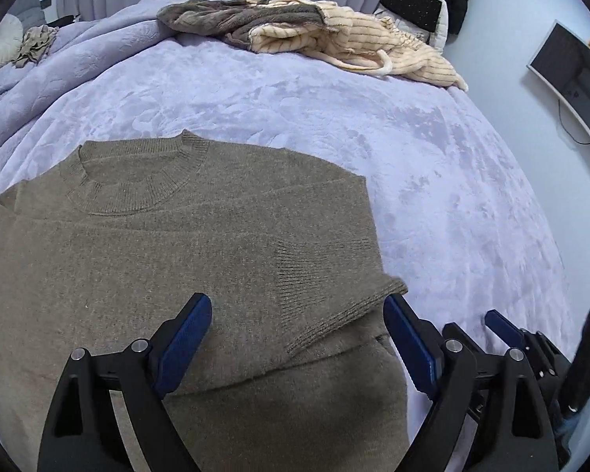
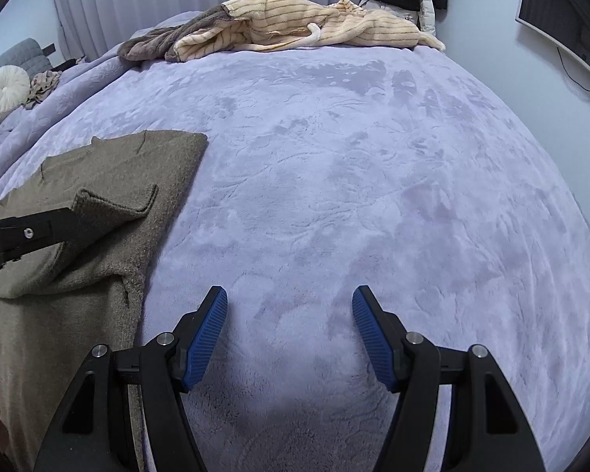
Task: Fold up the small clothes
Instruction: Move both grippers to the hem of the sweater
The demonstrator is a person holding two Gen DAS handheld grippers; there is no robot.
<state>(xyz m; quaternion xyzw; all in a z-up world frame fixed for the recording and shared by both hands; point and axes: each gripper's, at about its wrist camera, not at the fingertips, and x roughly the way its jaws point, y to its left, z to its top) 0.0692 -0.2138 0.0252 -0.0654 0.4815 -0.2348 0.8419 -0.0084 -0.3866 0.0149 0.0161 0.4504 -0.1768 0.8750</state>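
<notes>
The olive-brown knit sweater (image 1: 145,236) lies flat on the bed (image 1: 413,165), collar toward the far side, with one sleeve folded across the chest so that its ribbed cuff (image 1: 334,287) rests on the body of the garment near the right-hand edge. In the right wrist view the same sweater (image 2: 110,181) sits at the left, and the cuff end stands slightly raised off the cloth beneath it.

The left gripper (image 1: 299,314) hovers over the lower part of the sweater with its jaws spread wide. The folded sleeve and cuff lie between and just ahead of the blue pads (image 1: 185,338); the right-hand pad is just beside the cuff's tip, and neither pad presses the fabric. The jaws are released and hold nothing.

The right gripper (image 2: 290,314) is over bare lilac blanket, beside the sweater's right edge and apart from it. Its jaws stand moderately open and empty.

Farther off, a striped cream garment (image 1: 354,43) and a grey-brown fleece piece (image 1: 232,15) lie heaped at the bed's far edge. No container shows in either view.
</notes>
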